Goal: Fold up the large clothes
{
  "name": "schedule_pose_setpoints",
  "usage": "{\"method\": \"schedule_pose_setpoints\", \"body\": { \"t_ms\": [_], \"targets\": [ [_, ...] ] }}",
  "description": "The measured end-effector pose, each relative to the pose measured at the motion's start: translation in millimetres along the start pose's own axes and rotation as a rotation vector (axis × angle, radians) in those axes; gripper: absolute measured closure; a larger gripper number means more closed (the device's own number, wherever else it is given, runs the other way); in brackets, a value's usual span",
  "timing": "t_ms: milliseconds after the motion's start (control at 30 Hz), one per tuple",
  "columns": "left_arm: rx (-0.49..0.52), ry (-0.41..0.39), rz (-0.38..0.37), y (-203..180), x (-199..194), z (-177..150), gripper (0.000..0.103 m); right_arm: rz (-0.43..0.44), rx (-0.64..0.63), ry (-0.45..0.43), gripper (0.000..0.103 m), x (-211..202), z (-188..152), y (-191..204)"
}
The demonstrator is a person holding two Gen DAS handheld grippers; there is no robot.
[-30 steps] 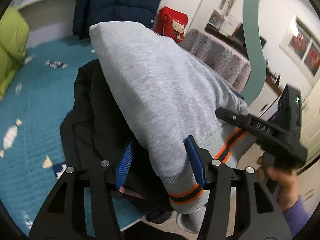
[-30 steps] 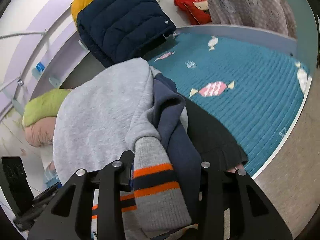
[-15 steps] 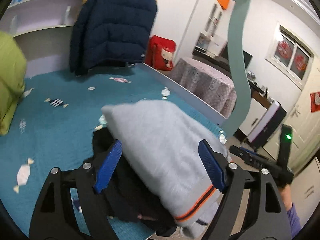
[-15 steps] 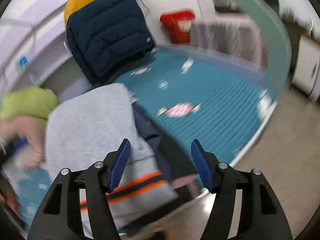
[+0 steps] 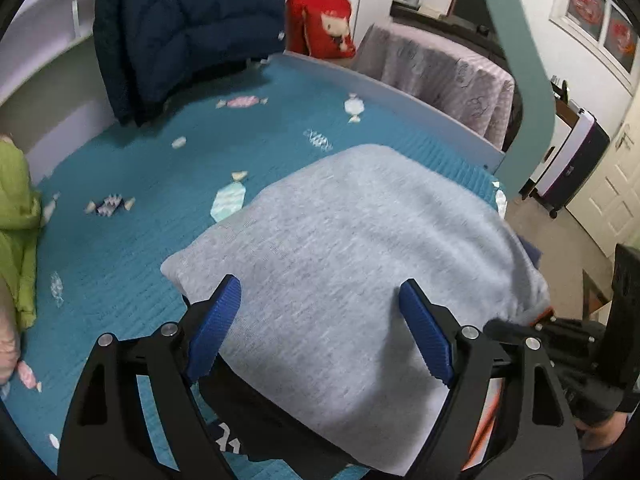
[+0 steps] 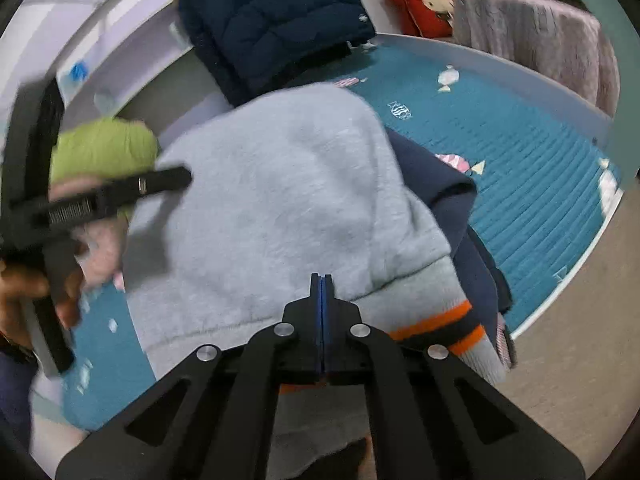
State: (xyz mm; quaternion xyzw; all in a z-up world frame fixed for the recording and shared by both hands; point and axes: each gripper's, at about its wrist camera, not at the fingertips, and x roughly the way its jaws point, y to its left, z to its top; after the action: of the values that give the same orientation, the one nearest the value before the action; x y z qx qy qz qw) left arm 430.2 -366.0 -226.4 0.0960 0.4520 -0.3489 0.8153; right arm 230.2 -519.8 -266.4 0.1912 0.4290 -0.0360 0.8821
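We see the grey sweatshirt [image 5: 352,264] folded into a thick pad at the near corner of the teal bedspread [image 5: 160,184], its orange-striped cuff [image 6: 448,320] hanging at the bed's edge above the floor. It lies on top of a dark navy garment [image 6: 452,200], which sticks out on its right side, and black fabric shows beneath its near edge in the left wrist view.

Our left gripper [image 5: 320,328] hovers over the near part of the sweatshirt with its blue pads spread wide, holding nothing. Our right gripper [image 6: 321,312] has its blue pads pressed flat together just above the sweatshirt's hem; we see no cloth between them.

The far half of the bedspread lies bare, save for its printed candy shapes, so there is open surface beyond the sweatshirt. To the right, the bed's edge drops to the beige floor [image 6: 560,360].

Around it, a navy puffer jacket [image 5: 188,28] hangs at the head of the bed, a green bundle [image 5: 16,220] sits along the left side, a red cushion [image 5: 320,24] and a grey draped table [image 5: 440,72] stand past the far rail, and a teal post [image 5: 520,60] rises at the bed's far right corner
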Motion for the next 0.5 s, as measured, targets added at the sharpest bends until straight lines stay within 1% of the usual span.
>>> {"method": "schedule_pose_setpoints", "body": {
  "t_ms": [100, 200, 300, 400, 433, 467, 500],
  "targets": [
    [-0.022, -0.002, -0.013, 10.2, 11.6, 6.0, 0.02, -0.053, -0.025, 0.003, 0.103, 11.5, 15.4, -0.1],
    [-0.027, -0.002, 0.009, 15.8, 25.2, 7.1, 0.02, -0.057, -0.034, 0.024, 0.103, 22.7, 23.2, -2.4],
    [-0.026, -0.018, 0.014, 17.3, 30.6, 3.9, 0.02, -0.058, -0.034, 0.027, 0.103, 26.7, 20.9, -2.5],
    [-0.008, -0.039, 0.009, 15.2, 24.6, 2.0, 0.02, -0.074, -0.034, 0.022, 0.103, 24.7, 18.3, 0.8],
    [0.0, -0.056, -0.001, 14.1, 19.7, 0.6, 0.018, -0.076, -0.03, 0.024, 0.103, 21.9, 17.0, 2.8],
    [0.013, -0.075, -0.017, 11.8, 14.9, -1.0, 0.013, -0.081, -0.03, 0.028, 0.103, 19.3, 17.0, 4.8],
    [0.031, -0.093, -0.028, 9.4, 9.8, -3.6, 0.011, -0.086, -0.031, 0.031, 0.103, 15.8, 16.6, 7.6]
  ]
}}
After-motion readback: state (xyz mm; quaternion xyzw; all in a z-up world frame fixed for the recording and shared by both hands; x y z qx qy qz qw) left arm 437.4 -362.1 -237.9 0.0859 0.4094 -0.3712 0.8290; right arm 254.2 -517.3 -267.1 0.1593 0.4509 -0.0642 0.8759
